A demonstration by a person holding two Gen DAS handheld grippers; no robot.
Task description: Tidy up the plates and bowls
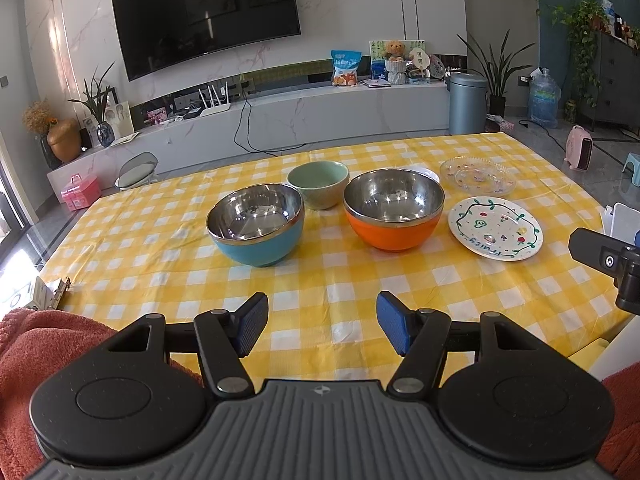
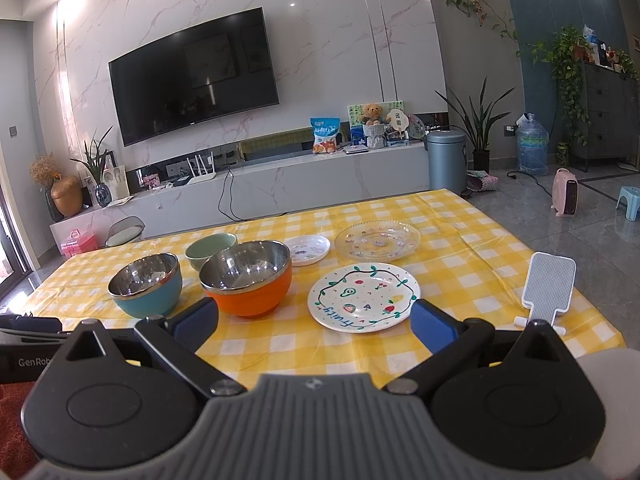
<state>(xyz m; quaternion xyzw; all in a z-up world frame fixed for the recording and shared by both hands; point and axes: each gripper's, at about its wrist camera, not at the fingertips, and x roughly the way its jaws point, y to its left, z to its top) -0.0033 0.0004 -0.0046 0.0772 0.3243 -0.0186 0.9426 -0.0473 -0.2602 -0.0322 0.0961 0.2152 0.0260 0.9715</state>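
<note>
On the yellow checked table point(image 1: 160, 240) stand a blue steel bowl point(image 1: 256, 226) point(image 2: 146, 286), a green ceramic bowl point(image 1: 318, 188) point(image 2: 210, 250) and an orange steel bowl point(image 1: 394, 210) point(image 2: 248, 278). To the right lie a painted white plate point(image 1: 496, 228) point(image 2: 364, 298), a clear glass plate point(image 1: 478, 176) point(image 2: 378, 240) and a small white dish point(image 2: 308, 250). My left gripper point(image 1: 322, 328) is open and empty, near the front edge. My right gripper point(image 2: 314, 324) is open and empty, just short of the painted plate.
A white phone stand point(image 2: 546, 290) sits at the table's right side. A red towel point(image 1: 36, 332) lies at the near left. Beyond the table are a TV console point(image 1: 280, 120), a small chair point(image 1: 136, 172) and a blue bin point(image 1: 466, 102).
</note>
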